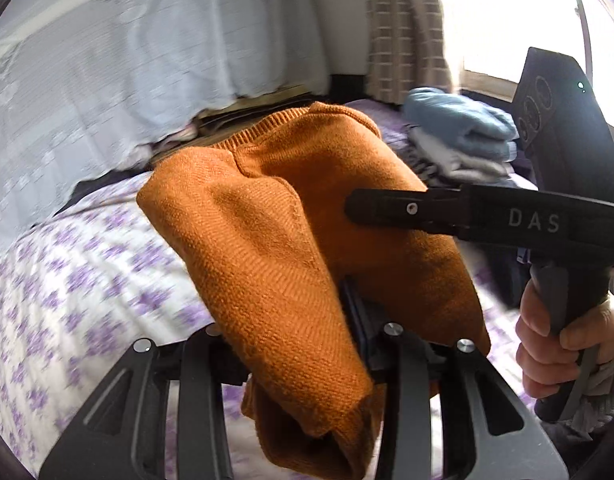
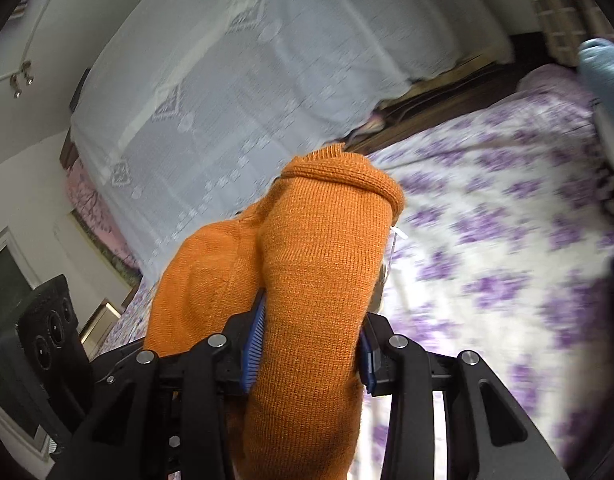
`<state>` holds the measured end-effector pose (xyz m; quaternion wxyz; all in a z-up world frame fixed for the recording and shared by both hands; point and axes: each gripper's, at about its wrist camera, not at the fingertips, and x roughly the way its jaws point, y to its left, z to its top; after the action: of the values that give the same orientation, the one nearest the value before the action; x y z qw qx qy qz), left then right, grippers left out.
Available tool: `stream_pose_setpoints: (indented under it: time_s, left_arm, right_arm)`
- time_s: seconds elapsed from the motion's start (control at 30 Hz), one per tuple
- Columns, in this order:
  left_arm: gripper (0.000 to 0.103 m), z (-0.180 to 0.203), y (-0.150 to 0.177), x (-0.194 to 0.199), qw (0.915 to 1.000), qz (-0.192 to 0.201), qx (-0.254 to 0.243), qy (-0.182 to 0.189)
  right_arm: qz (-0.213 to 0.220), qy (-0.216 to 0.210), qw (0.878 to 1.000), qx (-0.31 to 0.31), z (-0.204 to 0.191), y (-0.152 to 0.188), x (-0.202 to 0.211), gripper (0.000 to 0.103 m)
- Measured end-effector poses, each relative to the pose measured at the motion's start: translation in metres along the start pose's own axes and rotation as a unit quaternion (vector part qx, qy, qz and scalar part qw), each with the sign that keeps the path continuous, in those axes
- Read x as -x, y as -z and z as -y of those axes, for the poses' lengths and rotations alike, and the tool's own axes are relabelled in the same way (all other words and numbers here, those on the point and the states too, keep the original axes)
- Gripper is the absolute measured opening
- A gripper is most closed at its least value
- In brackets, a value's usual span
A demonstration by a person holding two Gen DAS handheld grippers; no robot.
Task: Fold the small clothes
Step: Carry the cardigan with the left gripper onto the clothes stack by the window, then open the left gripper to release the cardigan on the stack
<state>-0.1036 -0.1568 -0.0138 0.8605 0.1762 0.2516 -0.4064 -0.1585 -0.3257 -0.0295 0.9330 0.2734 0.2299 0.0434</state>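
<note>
An orange knitted sweater [image 1: 275, 220], folded into a thick bundle, hangs in the air above the bed between both grippers. My left gripper [image 1: 303, 328] is shut on its near end, and the cloth drapes over and hides most of the fingers. In the left wrist view my right gripper [image 1: 355, 216] reaches in from the right, one black finger lying across the top of the sweater. In the right wrist view the sweater [image 2: 319, 248] is clamped in my right gripper [image 2: 311, 344], with the blue pads [image 2: 255, 340] pressing on both sides.
Below lies a bedspread [image 1: 67, 300] with purple flowers. A stack of folded clothes [image 1: 463, 128], blue on top, sits at the far right of the bed. A white lace cover [image 2: 227, 80] drapes the furniture behind. A hand [image 1: 555, 344] holds the right gripper's handle.
</note>
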Motion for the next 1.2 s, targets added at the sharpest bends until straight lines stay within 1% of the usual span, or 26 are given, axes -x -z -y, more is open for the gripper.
stream_pose_setpoints:
  time_s: [0.2,0.33,0.43,0.57,0.7,0.83,0.9,0.93,0.97,1.0,1.03,1.07,1.1,1.13,1.2]
  left_arm:
    - [0.036,0.070,-0.039,-0.007,0.9974,0.015,-0.044,0.055]
    - [0.036,0.114,-0.063,-0.012,0.9934,0.022,-0.068,0.089]
    - [0.036,0.147,-0.077,-0.020,0.9895,0.022,-0.082,0.116]
    - [0.036,0.182,-0.088,-0.036,0.9845,0.012,-0.096,0.147]
    - [0.036,0.210,-0.092,-0.053,0.9789,-0.001,-0.109,0.173]
    - [0.036,0.226,-0.091,-0.069,0.9747,-0.016,-0.112,0.193]
    - [0.037,0.234,-0.089,-0.085,0.9725,-0.031,-0.109,0.203]
    - [0.038,0.237,-0.087,-0.094,0.9721,-0.040,-0.106,0.205]
    - [0.040,0.242,-0.082,-0.109,0.9722,-0.059,-0.100,0.203]
    - [0.045,0.242,-0.079,-0.119,0.9723,-0.071,-0.098,0.200]
    - [0.054,0.243,-0.074,-0.128,0.9730,-0.080,-0.092,0.196]
    - [0.058,0.241,-0.068,-0.133,0.9758,-0.075,-0.082,0.188]
    - [0.067,0.237,-0.065,-0.135,0.9775,-0.069,-0.076,0.184]
    - [0.075,0.234,-0.063,-0.136,0.9794,-0.065,-0.072,0.177]
    - [0.080,0.230,-0.061,-0.140,0.9808,-0.066,-0.064,0.172]
  right_arm:
    - [0.034,0.050,0.998,-0.005,0.032,-0.022,0.073,0.039]
    - [0.059,0.084,0.995,-0.008,0.055,-0.036,0.123,0.039]
    - [0.076,0.111,0.991,-0.012,0.071,-0.039,0.152,0.039]
    - [0.093,0.139,0.986,-0.022,0.092,-0.038,0.183,0.039]
    - [0.098,0.162,0.981,-0.038,0.114,-0.031,0.206,0.039]
    - [0.099,0.179,0.977,-0.064,0.138,-0.021,0.216,0.039]
    - [0.097,0.184,0.975,-0.083,0.154,-0.016,0.219,0.039]
    - [0.091,0.189,0.972,-0.103,0.169,-0.011,0.217,0.039]
    - [0.085,0.193,0.970,-0.118,0.180,-0.007,0.215,0.039]
    - [0.078,0.199,0.968,-0.133,0.191,-0.001,0.213,0.039]
    - [0.073,0.205,0.965,-0.149,0.205,0.005,0.209,0.040]
    - [0.071,0.207,0.963,-0.158,0.214,0.010,0.206,0.043]
    - [0.073,0.204,0.962,-0.166,0.223,0.013,0.204,0.051]
    - [0.075,0.198,0.962,-0.175,0.232,0.016,0.202,0.054]
    - [0.080,0.198,0.962,-0.171,0.238,0.018,0.199,0.059]
